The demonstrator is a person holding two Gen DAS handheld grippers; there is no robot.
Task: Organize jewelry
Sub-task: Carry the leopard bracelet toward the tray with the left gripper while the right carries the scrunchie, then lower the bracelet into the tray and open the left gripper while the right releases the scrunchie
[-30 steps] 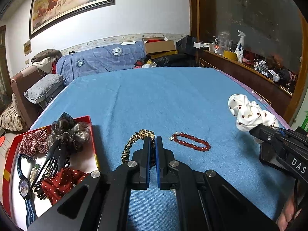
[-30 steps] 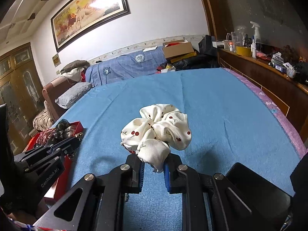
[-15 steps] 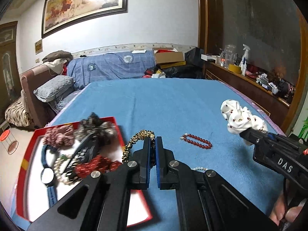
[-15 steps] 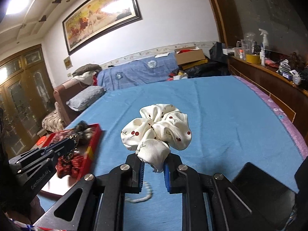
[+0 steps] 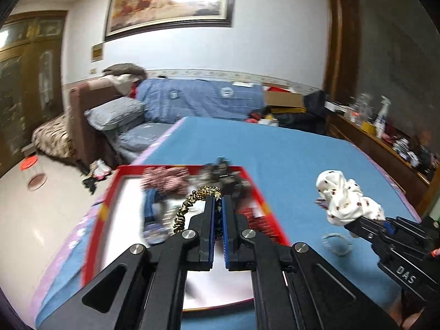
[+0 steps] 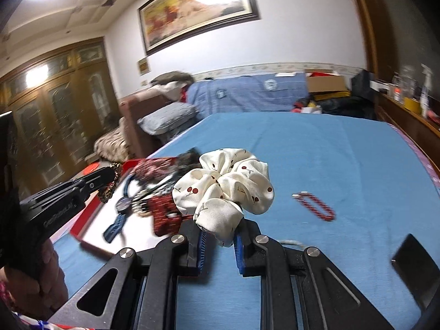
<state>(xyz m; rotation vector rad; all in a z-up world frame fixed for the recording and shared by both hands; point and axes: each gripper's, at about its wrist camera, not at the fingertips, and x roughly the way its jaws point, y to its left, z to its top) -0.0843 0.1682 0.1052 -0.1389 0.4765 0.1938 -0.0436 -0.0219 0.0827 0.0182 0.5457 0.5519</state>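
My left gripper [image 5: 217, 200] is shut on a gold-and-black leopard-print hair tie [image 5: 192, 203], which hangs over a red-rimmed white tray [image 5: 110, 192]. That tray [image 6: 90, 231] holds several scrunchies, a clip and a blue-strapped watch [image 6: 122, 206]. A white scrunchie with red cherries [image 6: 225, 187] is pinched in my right gripper [image 6: 218, 236], above the blue cloth to the right of the tray. The same scrunchie [image 5: 346, 200] and the right gripper [image 5: 354, 222] show in the left wrist view. A red bead bracelet [image 6: 315, 202] and a thin pale bracelet [image 5: 337, 243] lie on the cloth.
The blue cloth [image 6: 316, 151] covers a big table with a pink border. A sofa with pillows [image 5: 118, 115] and a cardboard box stand beyond it. A wooden shelf with bottles [image 5: 382, 121] runs along the right. A dark flat object [image 6: 412, 264] lies at the near right.
Both grippers have swung left, each still holding its hair tie. The tray has come from the left edge to under the left gripper, and the red bracelet has slid off to the right.
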